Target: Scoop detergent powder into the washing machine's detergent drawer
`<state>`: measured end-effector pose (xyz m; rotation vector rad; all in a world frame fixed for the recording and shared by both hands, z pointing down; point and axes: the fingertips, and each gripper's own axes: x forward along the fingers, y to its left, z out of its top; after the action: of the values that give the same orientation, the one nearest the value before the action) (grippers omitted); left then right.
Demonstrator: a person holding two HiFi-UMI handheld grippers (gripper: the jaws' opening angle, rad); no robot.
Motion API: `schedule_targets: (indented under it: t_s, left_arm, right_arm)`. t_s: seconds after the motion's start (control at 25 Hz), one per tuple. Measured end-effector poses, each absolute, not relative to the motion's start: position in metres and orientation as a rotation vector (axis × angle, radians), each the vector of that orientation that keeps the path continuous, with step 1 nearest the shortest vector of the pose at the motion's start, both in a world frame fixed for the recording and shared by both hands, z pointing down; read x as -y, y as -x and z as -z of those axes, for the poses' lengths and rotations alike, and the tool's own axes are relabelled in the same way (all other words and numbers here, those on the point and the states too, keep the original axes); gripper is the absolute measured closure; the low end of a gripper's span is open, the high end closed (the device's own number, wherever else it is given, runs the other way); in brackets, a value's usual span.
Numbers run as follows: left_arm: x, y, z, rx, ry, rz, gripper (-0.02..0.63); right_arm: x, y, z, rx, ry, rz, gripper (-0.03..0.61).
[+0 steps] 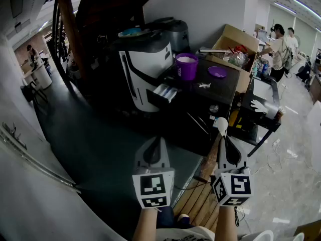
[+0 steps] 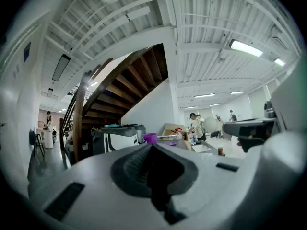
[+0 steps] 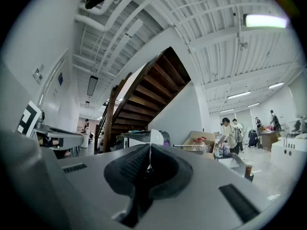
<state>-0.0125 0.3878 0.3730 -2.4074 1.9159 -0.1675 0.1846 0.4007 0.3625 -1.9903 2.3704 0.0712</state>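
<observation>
1. The left gripper (image 1: 156,147) has its jaws pressed together with nothing between them (its own view shows only the dark pads meeting).
2. The right gripper (image 1: 224,138) is clamped on the thin handle of a white scoop (image 1: 220,125). The scoop's bowl stands up past the jaw tips.
3. Both grippers hang low and side by side, well apart from the washing machine (image 1: 145,67). A broad stretch of dark floor (image 1: 85,144) lies open between them and the machine.
4. The detergent drawer (image 1: 165,92) is pulled out of the machine's front, and its open end juts toward the dark table (image 1: 225,92).
5. A purple cup (image 1: 186,67) holding white powder stands on the table just beside the machine, behind the drawer.
6. A shallow purple dish (image 1: 217,72) lies further along the table, near a cardboard box (image 1: 235,41) at the far edge.
7. A wooden staircase (image 2: 120,95) rises behind the machine.
8. To the right the table edge drops to pale floor, where people stand in the distance.
</observation>
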Motion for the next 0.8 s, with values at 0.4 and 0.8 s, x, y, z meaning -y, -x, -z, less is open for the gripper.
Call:
schedule_targets:
  t_s: [0.4,0.8]
  left_arm:
    - [-0.391,0.0158,-0.37,-1.93,2.387,0.164,0.612]
    - [-0.3925,0.0168,-0.3751,-1.965,2.369,0.175,0.612]
  right_arm:
    - [-0.4006,-0.1808,-0.3608,-2.382,1.97,-0.077,0.558]
    - [-0.4006,-0.1851,-0.3657,-2.399,1.95,-0.07,0.558]
